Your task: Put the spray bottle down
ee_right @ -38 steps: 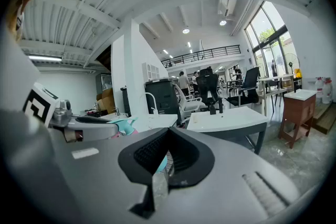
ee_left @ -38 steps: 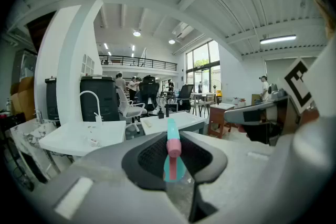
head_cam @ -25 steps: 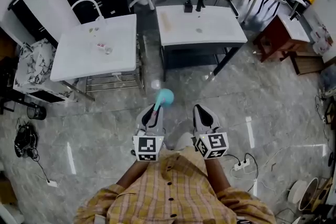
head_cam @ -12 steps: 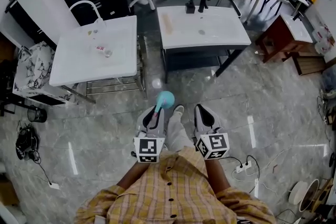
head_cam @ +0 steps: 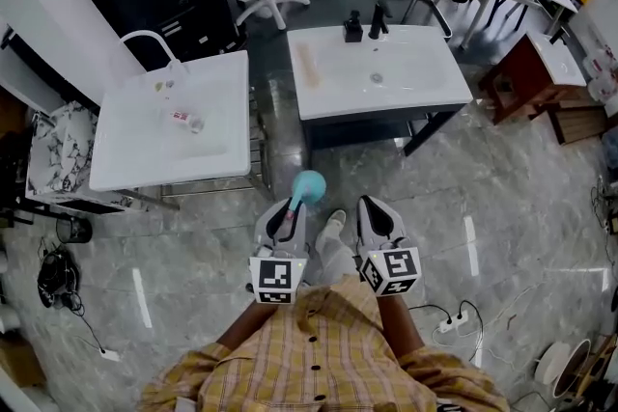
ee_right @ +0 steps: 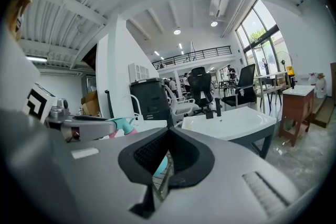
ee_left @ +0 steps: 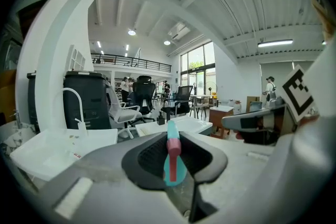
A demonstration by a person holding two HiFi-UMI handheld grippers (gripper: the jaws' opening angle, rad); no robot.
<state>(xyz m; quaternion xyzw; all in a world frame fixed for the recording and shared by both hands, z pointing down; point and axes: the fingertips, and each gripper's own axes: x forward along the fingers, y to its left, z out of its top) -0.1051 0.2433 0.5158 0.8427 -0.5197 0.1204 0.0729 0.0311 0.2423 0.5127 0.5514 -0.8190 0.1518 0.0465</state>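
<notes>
left tool (head_cam: 287, 213) clamped on the teal spray bottle (head_cam: 308, 185); right tool (head_cam: 376, 211) closed and empty, both above the floor (head_cam: 502, 207).

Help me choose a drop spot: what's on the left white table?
A curved white faucet at the far edge, one small unidentifiable item near the middle; nothing covers the table.
</notes>
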